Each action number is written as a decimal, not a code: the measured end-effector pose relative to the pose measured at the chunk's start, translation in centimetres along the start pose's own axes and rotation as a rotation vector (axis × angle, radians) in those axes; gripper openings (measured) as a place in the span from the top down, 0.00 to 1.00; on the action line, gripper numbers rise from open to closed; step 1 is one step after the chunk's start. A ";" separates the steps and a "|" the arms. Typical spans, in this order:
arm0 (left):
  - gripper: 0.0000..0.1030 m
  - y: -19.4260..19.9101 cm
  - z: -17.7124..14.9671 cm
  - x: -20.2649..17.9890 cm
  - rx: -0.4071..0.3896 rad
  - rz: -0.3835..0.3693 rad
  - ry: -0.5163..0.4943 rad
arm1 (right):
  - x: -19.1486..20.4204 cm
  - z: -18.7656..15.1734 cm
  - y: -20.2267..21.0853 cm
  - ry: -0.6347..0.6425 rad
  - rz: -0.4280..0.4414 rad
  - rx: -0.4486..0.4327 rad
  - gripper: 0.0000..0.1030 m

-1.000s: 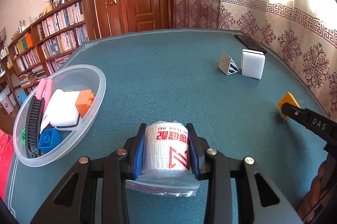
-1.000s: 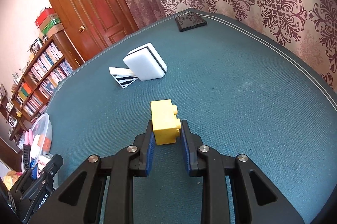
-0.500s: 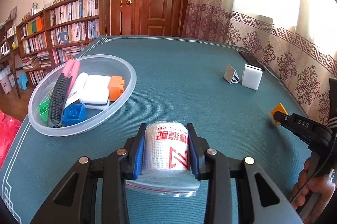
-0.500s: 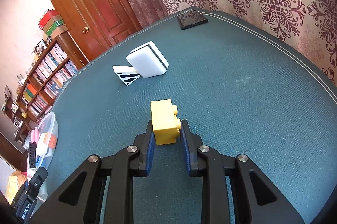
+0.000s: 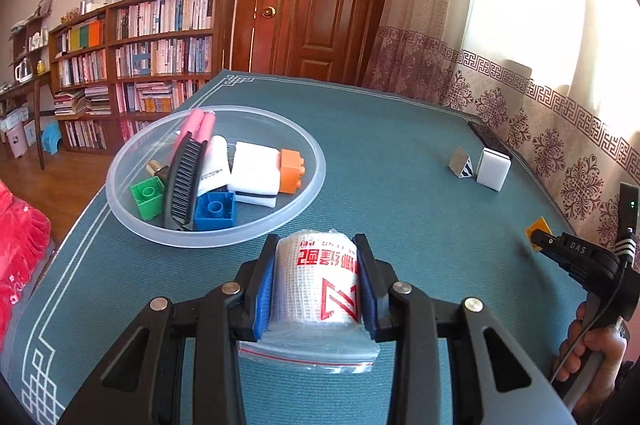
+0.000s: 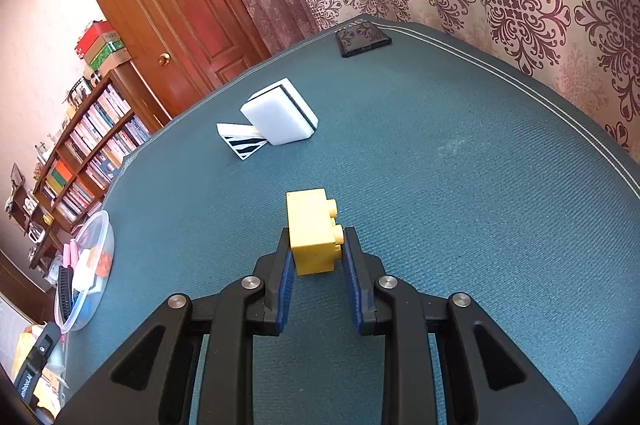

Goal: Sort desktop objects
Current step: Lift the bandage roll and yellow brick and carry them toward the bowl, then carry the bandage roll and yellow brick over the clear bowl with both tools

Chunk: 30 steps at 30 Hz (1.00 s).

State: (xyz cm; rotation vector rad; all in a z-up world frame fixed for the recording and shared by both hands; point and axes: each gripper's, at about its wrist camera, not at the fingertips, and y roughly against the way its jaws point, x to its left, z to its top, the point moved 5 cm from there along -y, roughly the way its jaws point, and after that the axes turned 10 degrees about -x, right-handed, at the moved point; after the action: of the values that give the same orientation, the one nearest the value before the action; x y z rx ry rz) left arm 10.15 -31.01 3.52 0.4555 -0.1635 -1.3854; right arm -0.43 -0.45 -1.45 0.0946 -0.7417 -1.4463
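The left hand-held gripper (image 5: 318,289), grasping the bagged gauze roll (image 5: 320,281), could drop it short of the clear bowl (image 5: 312,161) near the tabletop's left edge, while the right hand-held gripper (image 6: 316,261), jaws around the yellow brick (image 6: 314,235) with a gap on its studded side, may lose it.

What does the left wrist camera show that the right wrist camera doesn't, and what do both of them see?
Only the left wrist view shows the left gripper shut on a bagged gauze roll, plus the green brick and blue brick in the bowl. Only the right wrist view shows the right gripper around the yellow brick with a gap on one side, and the black phone face-on. Both show the clear plastic bowl, white sponge, striped wedge and teal table.
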 end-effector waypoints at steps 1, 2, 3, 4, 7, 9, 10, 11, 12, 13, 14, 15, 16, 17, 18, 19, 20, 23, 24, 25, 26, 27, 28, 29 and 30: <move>0.62 0.3 0.2 0.5 -0.010 0.007 -0.001 | -0.1 0.0 0.1 0.001 -0.005 -0.002 0.76; 0.62 0.6 0.3 1.0 -0.018 0.011 0.000 | -0.1 0.0 0.2 0.002 -0.011 -0.003 0.76; 0.62 0.9 0.5 1.5 -0.022 0.012 0.008 | -0.2 -0.1 0.4 0.006 -0.016 -0.005 0.76; 0.62 1.2 0.5 2.0 -0.025 0.012 0.019 | -0.2 -0.2 0.6 0.012 -0.019 -0.006 0.76; 0.62 2.0 0.8 3.4 -0.038 0.020 0.047 | 0.1 -0.4 1.7 0.049 -0.038 -0.022 0.76; 0.62 2.6 1.0 4.1 -0.049 0.015 0.058 | 0.7 -0.7 2.3 0.090 -0.050 -0.033 0.76; 0.62 2.8 1.2 4.3 -0.054 0.014 0.062 | 1.0 -0.9 2.6 0.114 -0.057 -0.036 0.76; 0.62 3.0 1.3 4.6 -0.058 0.011 0.066 | 1.3 -1.0 2.8 0.135 -0.059 -0.037 0.76; 0.62 3.1 1.5 4.9 -0.061 0.005 0.069 | 1.6 -1.0 2.9 0.149 -0.061 -0.039 0.76; 0.62 3.2 1.7 5.1 -0.063 0.002 0.069 | 1.6 -1.0 3.0 0.155 -0.068 -0.039 0.76; 0.62 3.2 1.8 5.4 -0.065 0.001 0.071 | 1.6 -1.0 3.1 0.155 -0.068 -0.037 0.76; 0.62 3.1 1.8 5.6 -0.066 0.002 0.076 | 1.6 -1.0 3.1 0.149 -0.065 -0.032 0.76; 0.62 2.9 1.9 6.0 -0.063 0.002 0.083 | 1.5 -1.0 3.1 0.141 -0.062 -0.027 0.76; 0.62 2.6 1.9 6.4 -0.056 0.006 0.093 | 1.5 -1.0 3.2 0.137 -0.058 -0.024 0.76; 0.62 2.2 1.8 6.8 -0.048 0.011 0.105 | 1.7 -1.0 3.3 0.140 -0.051 -0.024 0.76; 0.62 1.9 1.7 7.2 -0.041 0.014 0.118 | 2.0 -1.0 3.4 0.146 -0.045 -0.025 0.76; 0.62 1.6 1.7 7.6 -0.037 0.017 0.127 | 2.5 -1.0 3.5 0.150 -0.035 -0.025 0.76; 0.62 0.8 2.0 8.4 -0.033 0.021 0.141 | 4.5 -0.8 3.5 0.159 0.013 -0.015 0.76; 0.62 0.6 2.3 8.5 -0.035 0.017 0.145 | 5.5 -0.7 3.4 0.171 0.033 -0.013 0.76; 0.62 0.5 2.5 8.7 -0.039 0.013 0.148 | 6.6 -0.6 3.4 0.188 0.052 -0.015 0.76; 0.62 0.2 2.9 8.8 -0.044 0.010 0.150 | 7.8 -0.5 3.4 0.209 0.070 -0.016 0.76; 0.62 -0.1 3.3 8.8 -0.049 0.010 0.152 | 9.1 -0.5 3.3 0.229 0.093 -0.016 0.76; 0.62 -0.5 3.7 8.7 -0.051 0.008 0.154 | 10.4 -0.5 3.3 0.250 0.118 -0.016 0.76; 0.62 -1.0 4.0 8.6 -0.053 0.001 0.158 | 11.8 -0.4 3.2 0.271 0.141 -0.015 0.76; 0.62 -1.5 4.3 8.5 -0.056 -0.006 0.163 | 13.1 -0.5 3.0 0.291 0.164 -0.014 0.76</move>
State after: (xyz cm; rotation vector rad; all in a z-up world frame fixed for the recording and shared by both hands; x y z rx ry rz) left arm 8.82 -40.33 5.49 0.5198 0.0095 -1.3494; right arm 1.70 -12.08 4.90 0.2231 -0.4888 -1.2478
